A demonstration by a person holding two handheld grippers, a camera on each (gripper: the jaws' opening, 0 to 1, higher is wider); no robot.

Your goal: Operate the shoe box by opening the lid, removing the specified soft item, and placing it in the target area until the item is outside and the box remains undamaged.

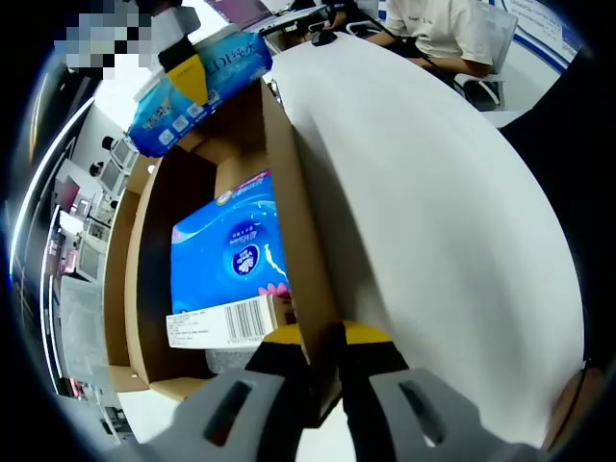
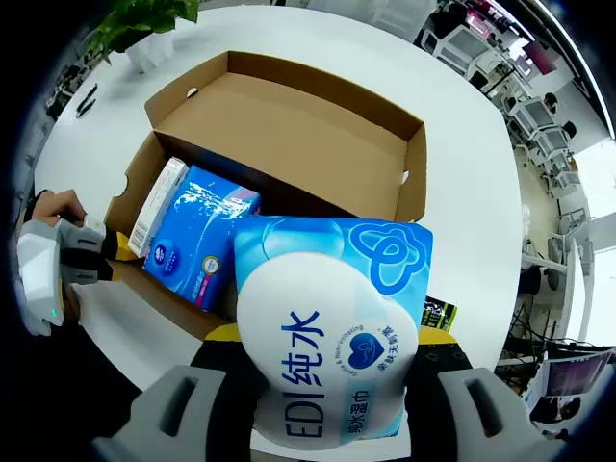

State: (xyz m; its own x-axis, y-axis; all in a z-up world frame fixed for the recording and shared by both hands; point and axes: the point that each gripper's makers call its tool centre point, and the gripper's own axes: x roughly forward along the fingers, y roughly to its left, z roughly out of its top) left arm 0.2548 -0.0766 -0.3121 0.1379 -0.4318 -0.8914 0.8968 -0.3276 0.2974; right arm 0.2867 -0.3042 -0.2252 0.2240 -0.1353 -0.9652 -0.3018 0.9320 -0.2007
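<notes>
The right gripper (image 2: 327,371) is clamped on a soft light-blue plastic tissue pack (image 2: 332,337) and holds it raised above the open brown cardboard shoe box (image 2: 318,125), whose lid lies folded back on the round white table (image 2: 481,144). The left gripper (image 1: 327,361) is closed on the near wall of the box, steadying it. The step in hand appears to be carrying the pack clear; it is best done by moving it sideways past the rim without brushing the cardboard, keeping a firm but gentle squeeze, while the left grip holds without bending the wall. A darker blue tissue pack (image 2: 197,245) and a white carton with a barcode label (image 1: 221,322) are inside the box. A potted green plant (image 2: 144,24) stands at the table's far edge, and a seated person (image 1: 438,29) is beyond the table.
</notes>
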